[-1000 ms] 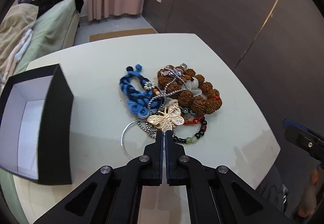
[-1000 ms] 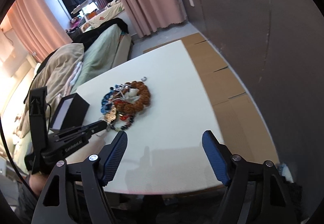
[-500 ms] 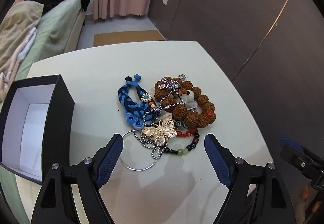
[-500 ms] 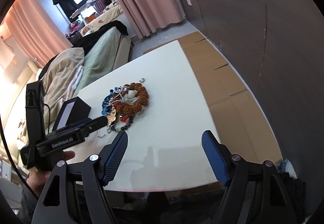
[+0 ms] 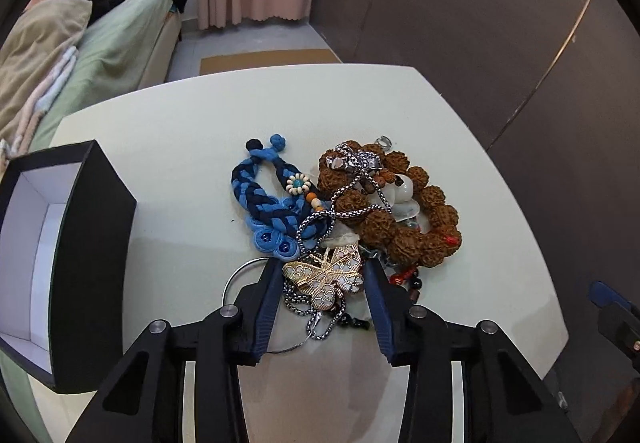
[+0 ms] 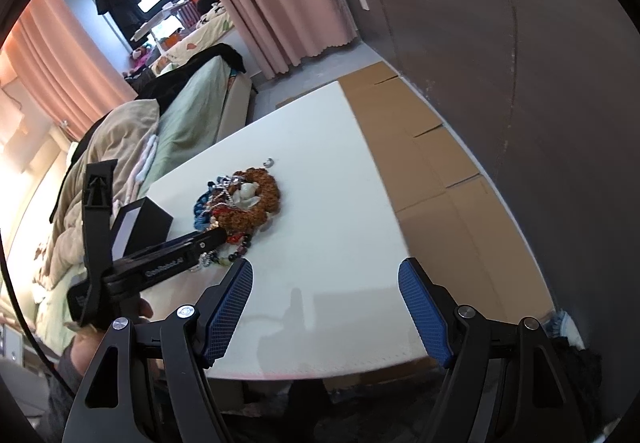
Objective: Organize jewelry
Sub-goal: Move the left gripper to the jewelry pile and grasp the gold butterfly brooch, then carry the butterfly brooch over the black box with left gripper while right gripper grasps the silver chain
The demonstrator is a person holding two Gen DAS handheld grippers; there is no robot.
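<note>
I am closing the left hand-held gripper around the gold butterfly pendant, pads not yet pinching; next, lift it clear of the tangled chain toward the black box, while the right hand-held gripper stays spread and empty.

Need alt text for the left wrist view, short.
The left tool is closing around a gold butterfly pendant at the near edge of a tangled jewelry pile on a white table. An open black box with a white lining stands to the left.
</note>
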